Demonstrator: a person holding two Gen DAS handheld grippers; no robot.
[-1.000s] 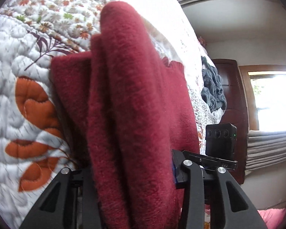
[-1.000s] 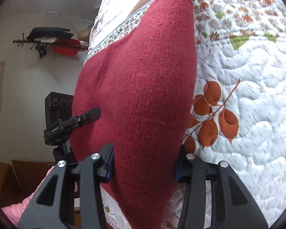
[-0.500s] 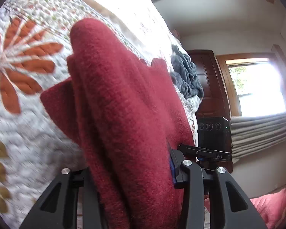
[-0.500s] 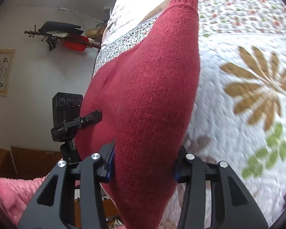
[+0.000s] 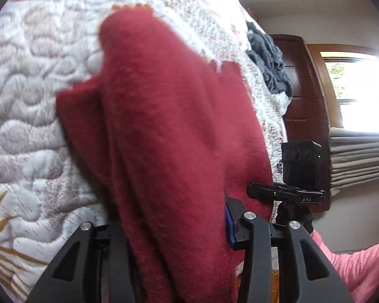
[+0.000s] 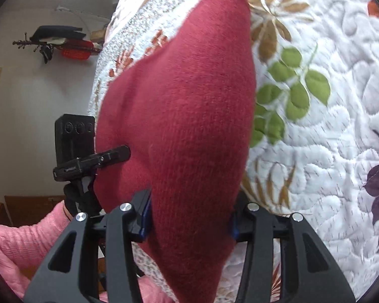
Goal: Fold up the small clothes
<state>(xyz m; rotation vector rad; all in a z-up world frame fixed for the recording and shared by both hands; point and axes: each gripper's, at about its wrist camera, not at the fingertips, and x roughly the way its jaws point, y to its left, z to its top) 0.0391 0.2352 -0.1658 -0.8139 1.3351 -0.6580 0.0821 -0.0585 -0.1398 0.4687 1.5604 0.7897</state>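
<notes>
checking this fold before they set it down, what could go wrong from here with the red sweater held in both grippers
The red sweater is bunched thick in the right gripper and layered unevenly in the left gripper, so the layers may slide and the fold may land crooked on the quilt. The knit could also snag on the jaw hardware. The left view is blurred, so alignment is hard to judge.

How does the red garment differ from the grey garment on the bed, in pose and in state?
The red sweater is gripped by the left claw and the right claw; the grey garment is held by nothing. The red sweater hangs stretched over the quilt; the grey garment lies crumpled on the quilt near its edge. The red sweater fills both views; the grey one shows only small, far off. Both are soft fabric.
</notes>
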